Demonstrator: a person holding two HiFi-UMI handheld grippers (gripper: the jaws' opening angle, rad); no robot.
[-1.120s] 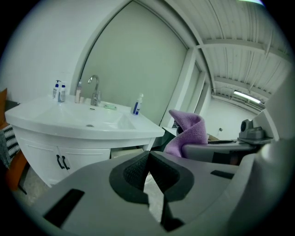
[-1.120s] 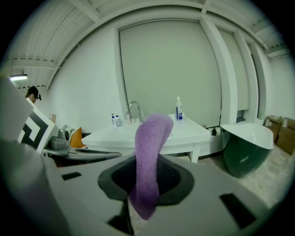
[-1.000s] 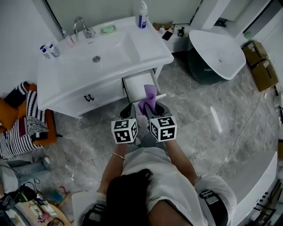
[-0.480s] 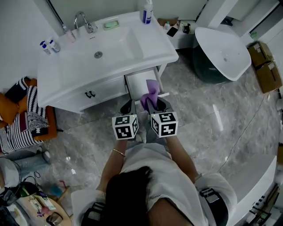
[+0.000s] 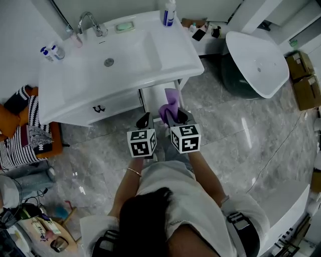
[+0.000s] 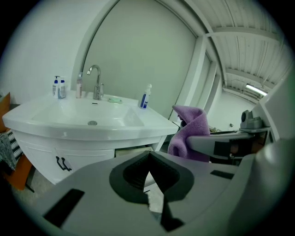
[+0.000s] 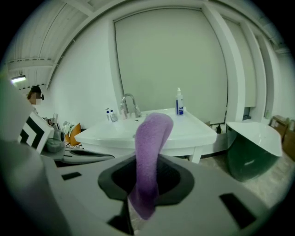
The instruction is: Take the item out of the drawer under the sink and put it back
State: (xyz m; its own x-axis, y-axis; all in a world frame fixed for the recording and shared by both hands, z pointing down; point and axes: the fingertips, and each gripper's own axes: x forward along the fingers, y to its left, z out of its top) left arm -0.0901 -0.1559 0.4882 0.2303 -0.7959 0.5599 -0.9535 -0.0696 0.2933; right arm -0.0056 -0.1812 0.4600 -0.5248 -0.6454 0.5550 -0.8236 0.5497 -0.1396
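Note:
A purple cloth (image 5: pixel 169 106) hangs from my right gripper (image 5: pixel 176 117), which is shut on it just in front of the open drawer (image 5: pixel 154 94) under the white sink cabinet (image 5: pixel 115 55). In the right gripper view the cloth (image 7: pixel 150 152) stands up between the jaws of the right gripper (image 7: pixel 146 171) and flops forward. My left gripper (image 5: pixel 145 121) is beside it on the left, jaws together and holding nothing. From the left gripper (image 6: pixel 150 159) I see the cloth (image 6: pixel 189 133) to the right and the drawer (image 6: pixel 132 150) ahead.
A faucet (image 5: pixel 90 24), small bottles (image 5: pixel 49 52) and a pump bottle (image 5: pixel 169 12) stand on the sink top. At the right is a white tub (image 5: pixel 256 57) with cardboard boxes (image 5: pixel 303 75) beyond it. Striped fabric and orange items (image 5: pixel 25 135) lie at the left on the marble floor.
Both grippers have moved forward and slightly down toward the open drawer, the right one carrying the purple cloth. The cloth now hangs over the drawer's front.

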